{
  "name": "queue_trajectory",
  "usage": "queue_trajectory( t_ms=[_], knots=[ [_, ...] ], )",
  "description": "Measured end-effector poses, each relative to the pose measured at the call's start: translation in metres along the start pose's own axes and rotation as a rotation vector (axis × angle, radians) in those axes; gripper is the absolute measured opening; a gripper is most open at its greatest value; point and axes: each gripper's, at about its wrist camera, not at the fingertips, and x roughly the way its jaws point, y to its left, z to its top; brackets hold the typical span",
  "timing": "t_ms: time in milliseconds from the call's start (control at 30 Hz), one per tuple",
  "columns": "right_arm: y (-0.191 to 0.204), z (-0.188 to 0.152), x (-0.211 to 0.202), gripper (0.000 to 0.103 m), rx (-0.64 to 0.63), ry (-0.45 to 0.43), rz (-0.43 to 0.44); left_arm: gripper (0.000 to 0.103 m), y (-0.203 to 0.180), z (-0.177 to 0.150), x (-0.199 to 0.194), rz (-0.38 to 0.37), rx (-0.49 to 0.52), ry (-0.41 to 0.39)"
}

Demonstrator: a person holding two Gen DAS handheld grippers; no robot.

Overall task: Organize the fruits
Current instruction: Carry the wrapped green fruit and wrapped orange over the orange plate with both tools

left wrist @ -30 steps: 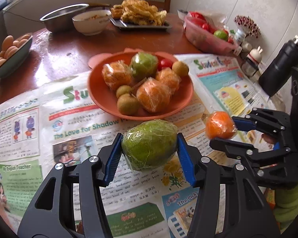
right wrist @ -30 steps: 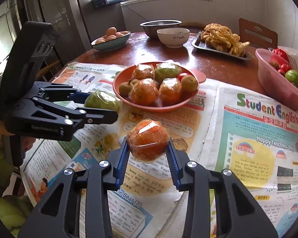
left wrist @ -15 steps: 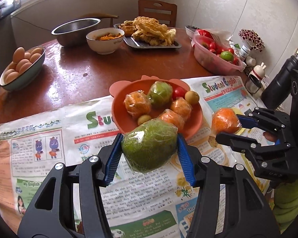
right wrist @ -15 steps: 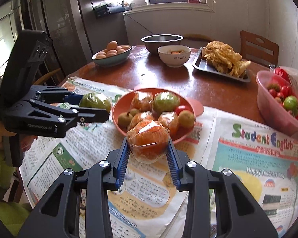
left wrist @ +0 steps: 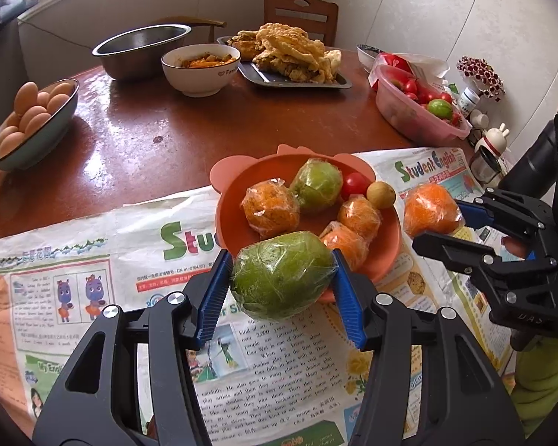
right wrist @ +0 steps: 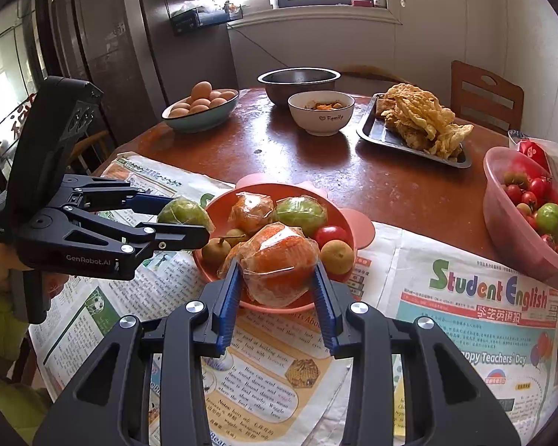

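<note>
The left gripper (left wrist: 282,278) clamps its blue fingers (left wrist: 214,297) on a plastic-wrapped green fruit (left wrist: 282,273), and the right gripper (right wrist: 277,277) is closed likewise on a wrapped orange (right wrist: 279,264). Both fruits hang in the air near the orange plate (right wrist: 219,208), the green one at its 9 o'clock side in the right wrist view, the orange over its 6 o'clock rim. Each grip spans the fruit's widest part, probably so the slick wrap cannot slide out. The plate already carries wrapped oranges, a green fruit, a cherry tomato and small brown fruits, so it is likely the collecting spot.

Newspaper (right wrist: 483,297) covers the near half of the round wooden surface (right wrist: 353,171). Beyond, at 12 o'clock, stand a steel bowl (right wrist: 299,80), a white bowl (right wrist: 321,119) and a tray of fried food (right wrist: 420,122); eggs (right wrist: 201,102) at 10, a pink tub of tomatoes (right wrist: 502,204) at 3. A window lights the kitchen.
</note>
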Motion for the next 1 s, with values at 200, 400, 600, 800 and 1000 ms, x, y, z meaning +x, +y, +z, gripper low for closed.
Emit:
queue_trajectory(
  t_ms=[200, 400, 600, 800, 1000],
  knots=[
    [-0.001, 0.005, 0.005, 0.035, -0.004, 0.002, 0.003, 0.045, 0.001, 0.01, 0.006, -0.001, 0.009, 0.001],
    [-0.002, 0.012, 0.011, 0.035, -0.012, 0.007, 0.003, 0.045, 0.003, 0.013, 0.015, 0.005, 0.006, 0.009],
    [-0.004, 0.016, 0.019, 0.035, -0.024, 0.015, 0.002, 0.045, 0.007, 0.016, 0.022, 0.005, 0.003, 0.015],
    [-0.004, 0.019, 0.027, 0.035, -0.029, 0.024, 0.003, 0.045, 0.008, 0.018, 0.026, 0.001, 0.001, 0.017],
    [-0.004, 0.022, 0.032, 0.035, -0.04, 0.031, -0.001, 0.045, 0.009, 0.02, 0.027, -0.004, 0.0, 0.013]
  ],
)
